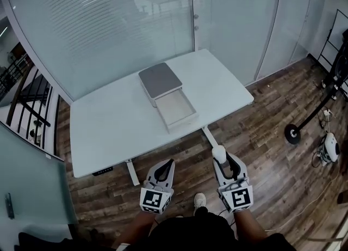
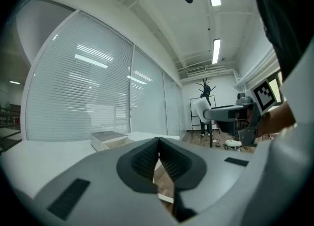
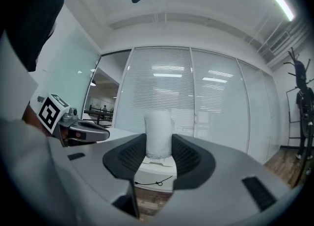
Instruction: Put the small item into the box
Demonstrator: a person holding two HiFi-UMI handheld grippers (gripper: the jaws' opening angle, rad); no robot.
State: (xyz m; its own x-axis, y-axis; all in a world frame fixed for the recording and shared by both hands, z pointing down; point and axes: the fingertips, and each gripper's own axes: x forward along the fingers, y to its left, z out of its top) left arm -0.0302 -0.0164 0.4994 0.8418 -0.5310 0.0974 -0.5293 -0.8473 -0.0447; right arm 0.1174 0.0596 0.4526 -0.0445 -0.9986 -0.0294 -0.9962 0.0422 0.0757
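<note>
A box with a flat grey lid (image 1: 159,78) stands on the white table (image 1: 109,130), and its open pale tray (image 1: 175,107) points toward me. Both grippers are over the wooden floor, short of the table's near edge. My right gripper (image 1: 219,156) is shut on a small white cylinder-shaped item (image 1: 218,152), which stands upright between the pads (image 3: 158,131). My left gripper (image 1: 169,164) is shut with nothing in it; its pads meet at the tips (image 2: 158,142). The box (image 2: 109,138) shows ahead in the left gripper view, and so do the right gripper and its white item (image 2: 201,109).
A glass wall with blinds runs behind the table. A floor stand with a round base (image 1: 293,134) and a white device with cables (image 1: 329,149) are on the wooden floor to the right. A railing (image 1: 30,108) lies left. My shoe (image 1: 200,200) is below.
</note>
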